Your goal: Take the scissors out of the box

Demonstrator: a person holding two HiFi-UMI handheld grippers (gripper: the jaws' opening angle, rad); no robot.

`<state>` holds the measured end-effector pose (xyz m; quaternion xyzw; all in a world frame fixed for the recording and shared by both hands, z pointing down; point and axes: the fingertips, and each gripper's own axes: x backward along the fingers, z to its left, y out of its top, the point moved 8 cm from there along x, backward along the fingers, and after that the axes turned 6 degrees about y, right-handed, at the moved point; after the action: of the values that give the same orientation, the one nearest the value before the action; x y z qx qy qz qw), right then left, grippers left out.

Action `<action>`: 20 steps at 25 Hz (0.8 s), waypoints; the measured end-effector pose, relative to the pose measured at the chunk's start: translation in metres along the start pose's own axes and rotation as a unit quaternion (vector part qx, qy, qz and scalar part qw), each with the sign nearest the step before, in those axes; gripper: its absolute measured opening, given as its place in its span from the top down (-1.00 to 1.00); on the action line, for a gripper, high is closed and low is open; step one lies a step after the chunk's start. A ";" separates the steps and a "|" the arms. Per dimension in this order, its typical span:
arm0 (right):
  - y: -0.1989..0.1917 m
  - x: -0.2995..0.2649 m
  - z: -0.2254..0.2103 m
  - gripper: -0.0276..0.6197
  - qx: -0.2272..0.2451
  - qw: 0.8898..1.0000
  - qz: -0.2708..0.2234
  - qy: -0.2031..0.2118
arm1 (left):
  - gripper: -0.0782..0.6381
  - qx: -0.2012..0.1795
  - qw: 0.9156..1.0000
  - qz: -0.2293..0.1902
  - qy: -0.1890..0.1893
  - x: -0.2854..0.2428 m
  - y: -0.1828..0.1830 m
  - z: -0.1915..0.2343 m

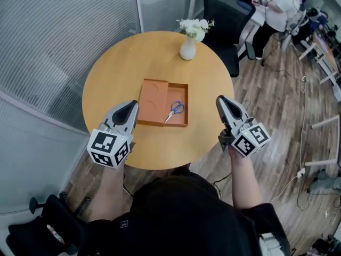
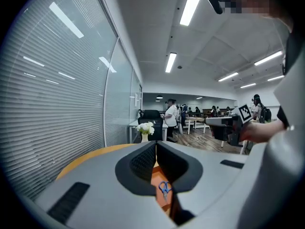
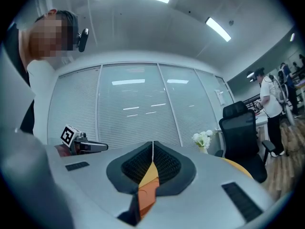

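Note:
An orange box (image 1: 154,103) lies open in the middle of the round wooden table (image 1: 117,63). Blue-handled scissors (image 1: 175,110) rest in its right compartment. My left gripper (image 1: 133,104) hovers at the table's near left, its tips just short of the box's left end, jaws shut and empty. My right gripper (image 1: 219,98) is off the table's right edge, also shut on nothing. Through the narrow gap under the closed left gripper (image 2: 156,143) I see the scissors (image 2: 165,189) and the box (image 2: 156,174). Below the closed right gripper (image 3: 153,142) a strip of the box (image 3: 147,195) shows.
A white vase of white flowers (image 1: 188,46) stands at the table's far edge. A black office chair (image 1: 226,15) is behind the table. A glass wall with blinds (image 1: 48,41) runs along the left. A person (image 1: 279,12) stands at desks at the far right.

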<state>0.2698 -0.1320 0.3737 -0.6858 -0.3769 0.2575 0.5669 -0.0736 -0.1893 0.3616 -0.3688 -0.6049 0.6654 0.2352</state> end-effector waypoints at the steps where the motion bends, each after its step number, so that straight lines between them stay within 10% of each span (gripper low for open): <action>1: -0.001 -0.007 -0.011 0.80 -0.001 1.000 0.005 0.010 | 0.74 0.001 1.000 0.004 0.008 -0.008 0.002 -0.001; 20: -0.044 -0.110 -0.077 0.79 0.071 0.965 0.175 0.181 | 0.74 0.001 0.996 0.042 0.082 -0.065 -0.004 -0.012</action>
<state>0.2556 -0.2622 0.4254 -0.7339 -0.1228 0.2510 0.6191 -0.0245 -0.2304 0.3789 -0.4469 -0.5670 0.6427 0.2562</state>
